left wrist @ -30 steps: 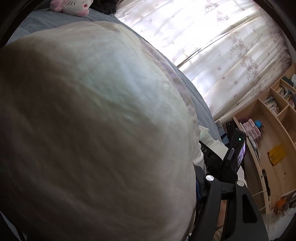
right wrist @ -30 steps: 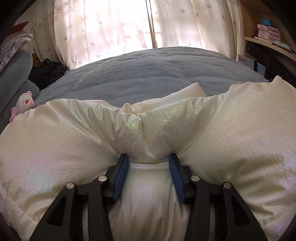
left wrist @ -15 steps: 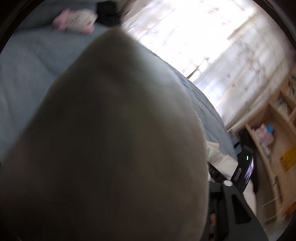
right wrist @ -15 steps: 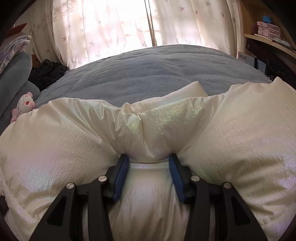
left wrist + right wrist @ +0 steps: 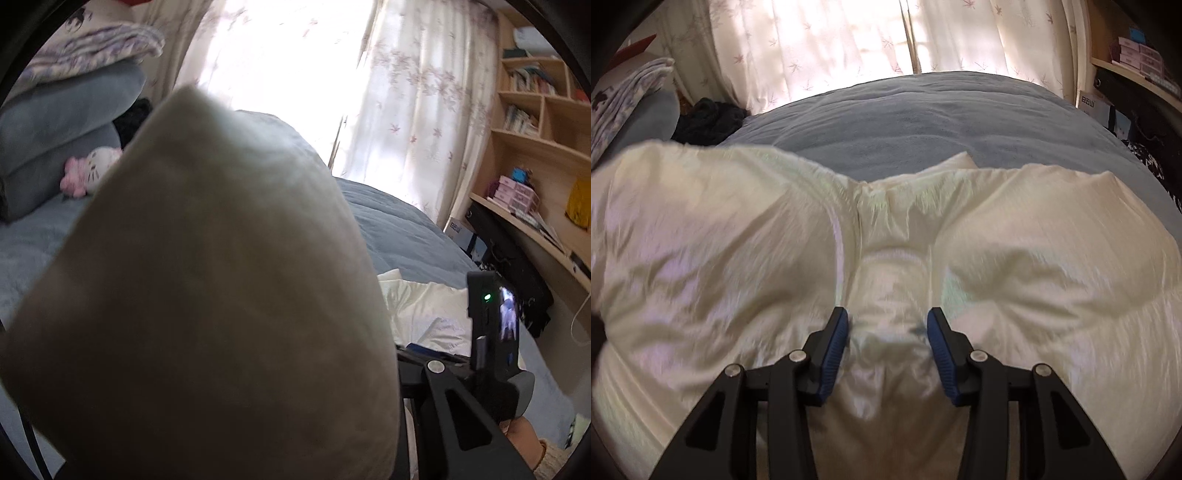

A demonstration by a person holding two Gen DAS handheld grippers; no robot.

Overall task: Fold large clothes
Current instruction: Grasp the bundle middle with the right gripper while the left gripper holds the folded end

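Observation:
A puffy cream padded jacket (image 5: 1034, 240) lies bunched on the grey-blue bed (image 5: 923, 122). My right gripper (image 5: 886, 328) is shut on a fold of it, with both blue pads (image 5: 834, 350) pressed into the fabric. In the left wrist view a lifted part of the jacket (image 5: 221, 277) fills most of the picture and hides my left gripper (image 5: 295, 343). Its jaws are closing on that raised fabric, and only its right finger (image 5: 454, 398) shows. More of the jacket (image 5: 424, 306) rests on the bed beyond.
A pink-and-white plush toy (image 5: 88, 173) lies by grey pillows (image 5: 55, 122) under a folded blanket (image 5: 92, 51). Dark clothes (image 5: 709, 118) sit at the bed's far left. Curtains (image 5: 406, 92) hang behind, and a wooden shelf and desk (image 5: 535, 206) stand to the right.
The left gripper rose and rolled, taking a bulge of jacket up off the bed. The right gripper also lifted, and the jacket's left side came up and now hides the plush toy.

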